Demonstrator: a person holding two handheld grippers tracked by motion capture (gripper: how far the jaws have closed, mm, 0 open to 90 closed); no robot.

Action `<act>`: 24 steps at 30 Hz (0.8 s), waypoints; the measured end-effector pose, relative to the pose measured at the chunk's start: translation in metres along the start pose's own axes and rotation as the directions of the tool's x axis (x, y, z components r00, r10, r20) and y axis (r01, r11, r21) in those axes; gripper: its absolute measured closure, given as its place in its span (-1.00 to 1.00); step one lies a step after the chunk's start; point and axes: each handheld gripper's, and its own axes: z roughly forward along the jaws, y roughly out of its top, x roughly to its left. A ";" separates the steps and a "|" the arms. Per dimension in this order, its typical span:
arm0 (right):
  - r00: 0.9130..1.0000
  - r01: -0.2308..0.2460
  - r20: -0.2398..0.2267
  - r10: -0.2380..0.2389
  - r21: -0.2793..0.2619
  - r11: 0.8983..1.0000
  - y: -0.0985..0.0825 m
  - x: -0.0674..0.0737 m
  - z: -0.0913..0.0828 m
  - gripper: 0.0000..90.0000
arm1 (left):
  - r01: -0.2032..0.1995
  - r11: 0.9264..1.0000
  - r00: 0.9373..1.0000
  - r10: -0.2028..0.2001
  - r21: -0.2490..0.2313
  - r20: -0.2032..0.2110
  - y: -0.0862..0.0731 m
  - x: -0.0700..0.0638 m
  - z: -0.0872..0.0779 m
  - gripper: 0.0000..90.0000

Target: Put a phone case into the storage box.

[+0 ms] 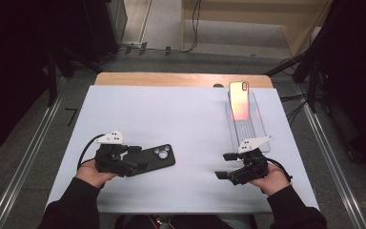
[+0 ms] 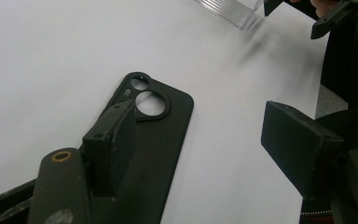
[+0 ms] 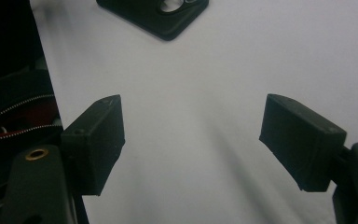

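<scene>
Two grippers are in my hands, and the left gripper point(image 1: 132, 157) is the one at work; its jaws stand apart with nothing clamped between them, one pad hovering over the black phone case point(image 1: 153, 159), the other out over bare table beside it; whether that near pad actually touches the case I cannot tell. The case lies flat on the white table point(image 1: 171, 119), back up, directly ahead of my left jaws, its long axis running away from them toward the table's middle, tilted slightly, with the camera cutout at the far end. In the left gripper view the case point(image 2: 161, 140) slants up from under the near pad, round lens openings at its top.

My right gripper point(image 1: 225, 165) rests low at the near right, jaws wide and empty, pointing across the table toward the case; in the right gripper view a corner of that case point(image 3: 161, 14) sits well beyond the pads. The left hand is plainly the nearer one, so I judge the pickup falls to it, closing across the case's short width.

Farther out, a phone point(image 1: 238, 100) with a pinkish-orange back stands on a clear stand point(image 1: 252, 126) at the right rear, well apart from both hands. No brand, label or writing is readable on anything here.
</scene>
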 end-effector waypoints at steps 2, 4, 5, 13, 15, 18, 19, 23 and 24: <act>1.000 -0.007 -0.009 0.007 0.004 1.000 -0.002 -0.001 0.000 -0.56 | -0.004 1.000 1.000 0.004 -0.010 0.023 0.001 0.002 0.000 -0.54; 1.000 -0.018 -0.008 0.018 0.013 1.000 -0.003 -0.001 0.000 -0.56 | -0.018 1.000 0.999 0.019 -0.006 0.036 0.005 0.002 0.001 -0.82; 1.000 -0.015 -0.009 0.015 0.013 1.000 -0.003 -0.001 0.000 -0.56 | -0.034 0.999 0.999 0.034 0.003 0.039 0.007 0.002 0.001 -0.93; 0.999 -0.023 -0.021 0.023 0.023 0.999 -0.004 -0.003 0.001 -0.56 | -0.114 0.993 0.993 0.112 0.026 0.041 0.013 0.005 0.011 -1.00; 0.999 -0.025 -0.022 0.026 0.023 0.999 -0.005 -0.004 0.001 -0.56 | -0.123 0.992 0.992 0.122 0.032 0.035 0.013 0.006 0.015 -1.00; 1.000 -0.022 -0.021 0.022 0.025 0.999 -0.005 -0.004 0.001 -0.56 | -0.141 0.989 0.990 0.140 0.037 0.030 0.016 0.010 0.019 -1.00; 0.999 -0.024 -0.020 0.024 0.025 0.999 -0.005 -0.004 0.001 -0.56 | -0.143 0.989 0.990 0.142 0.037 0.025 0.017 0.012 0.020 -1.00; 0.999 -0.028 -0.024 0.029 0.022 0.999 -0.006 -0.004 0.000 -0.56 | -0.131 0.991 0.991 0.130 0.023 0.027 0.022 0.020 0.023 -1.00; 0.999 -0.028 -0.025 0.028 0.022 0.999 -0.006 -0.004 0.000 -0.56 | -0.132 0.991 0.991 0.131 0.020 0.024 0.022 0.022 0.024 -1.00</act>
